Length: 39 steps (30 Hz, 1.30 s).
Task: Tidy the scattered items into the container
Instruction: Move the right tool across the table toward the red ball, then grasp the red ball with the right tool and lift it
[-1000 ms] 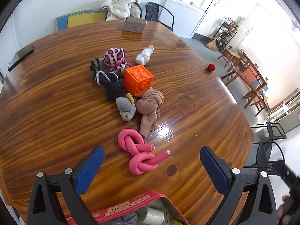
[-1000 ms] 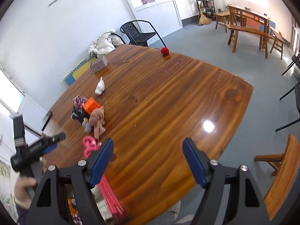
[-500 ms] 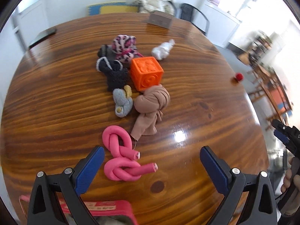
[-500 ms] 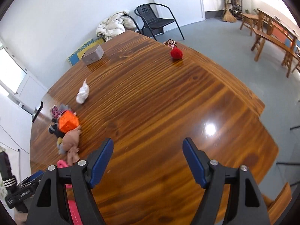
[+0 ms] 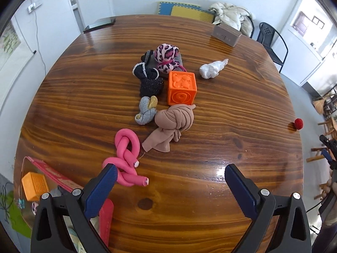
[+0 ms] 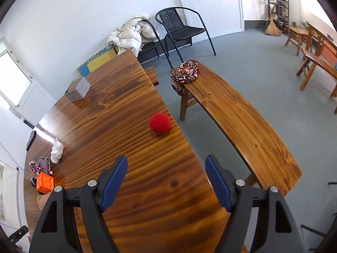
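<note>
We see a big round wooden table [image 5: 210, 147] that fills most of the left view, and its edge runs down the middle of the right view. Beside that edge stands a long wooden bench [image 6: 238, 118] with a flowery cloth [image 6: 185, 76] on its far end, and behind it is a black chair [image 6: 181, 27] next to a puffy white coat [image 6: 130, 33]. A small grey box [image 5: 226, 34] sits on the far side of the table. In the middle of the table lies a heap of little things, all close together: an orange block [image 5: 182, 88], a tan knotted stocking [image 5: 172, 124], a pink foam knot [image 5: 126, 158], a black fuzzy sock [image 5: 148, 80], a pink spotty ball of cloth [image 5: 166, 57] and a grey sock [image 5: 146, 110]. A white crumpled lump [image 5: 211, 68] lies a little apart from the heap. The container [image 5: 48, 181] is a pink bag at the near left edge of the table, partly hidden behind our left gripper [image 5: 168, 187]. The left gripper has its jaws wide open and holds nothing; one blue pad covers a bit of the pink foam knot. Our right gripper [image 6: 166, 181] has its jaws open too, with nothing in them. A red ball [image 6: 160, 123] sits alone near the table edge, ahead of the right gripper, and nothing stands between them.
</note>
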Available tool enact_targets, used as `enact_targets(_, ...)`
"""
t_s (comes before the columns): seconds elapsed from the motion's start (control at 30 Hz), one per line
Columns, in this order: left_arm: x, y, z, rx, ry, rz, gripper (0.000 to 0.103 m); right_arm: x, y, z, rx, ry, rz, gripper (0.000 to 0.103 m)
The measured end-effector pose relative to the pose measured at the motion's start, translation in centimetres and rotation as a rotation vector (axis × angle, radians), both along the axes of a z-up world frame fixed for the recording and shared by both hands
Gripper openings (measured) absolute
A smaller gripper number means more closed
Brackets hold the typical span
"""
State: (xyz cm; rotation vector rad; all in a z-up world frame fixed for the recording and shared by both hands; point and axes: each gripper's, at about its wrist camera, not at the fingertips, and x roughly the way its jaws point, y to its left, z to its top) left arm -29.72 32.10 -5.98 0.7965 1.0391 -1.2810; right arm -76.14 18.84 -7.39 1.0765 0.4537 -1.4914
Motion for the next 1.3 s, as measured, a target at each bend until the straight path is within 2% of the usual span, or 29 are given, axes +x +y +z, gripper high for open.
enact_targets(0.13, -0.3, 0.2, 0.2, -0.005, 0.010, 0.061, 0.103, -0.4, -3.1, -1.3, 0.016, 0.009, 0.058, 0.080)
enact_targets(0.3, -0.1, 0.7, 0.2, -0.002, 0.002, 0.120, 0.103, 0.3, -6.5, -3.5, 0.046, 0.078, 0.137, 0.079)
enact_targets(0.57, 0.8, 1.8, -0.4, 0.017, 0.009, 0.188, 0.103, 0.7, -9.7, -5.3, 0.068, 0.107, 0.199, 0.076)
enact_targets(0.67, 0.8, 2.1, -0.8, 0.027, 0.009, 0.197, 0.103, 1.0, -10.6, -6.2, 0.088, 0.110, 0.219, 0.066)
enact_targets(0.73, 0.9, 2.1, -1.1, 0.034, 0.008, 0.197, 0.103, 1.3, -10.9, -6.7, 0.109, 0.102, 0.242, 0.051)
enact_targets(0.8, 1.0, 2.2, -1.5, 0.039, 0.013, 0.196, 0.103, 1.7, -11.1, -7.4, 0.145, 0.133, 0.253, 0.042)
enact_targets(0.87, 1.2, 2.2, -1.9, 0.036, 0.023, 0.195, 0.103, 1.9, -11.0, -7.9, 0.156, 0.131, 0.254, 0.041)
enact_targets(0.97, 1.9, 2.2, -2.5, 0.033, 0.038, 0.205, 0.103, 2.2, -10.3, -7.4, 0.142, 0.139, 0.252, 0.038)
enact_targets(1.07, 2.8, 2.1, -3.0, 0.014, 0.048, 0.209, 0.103, 3.1, -8.5, -5.4, 0.096, 0.096, 0.267, 0.038)
enact_targets(1.23, 4.7, 1.6, -4.4, -0.038, 0.038, 0.208, 0.103, 7.7, -5.1, -2.5, 0.041, 0.048, 0.393, 0.038)
enact_targets(1.3, 5.3, 1.2, -5.3, -0.032, 0.033, 0.198, 0.103, 9.6, -3.8, -1.9, 0.035, 0.026, 0.435, 0.038)
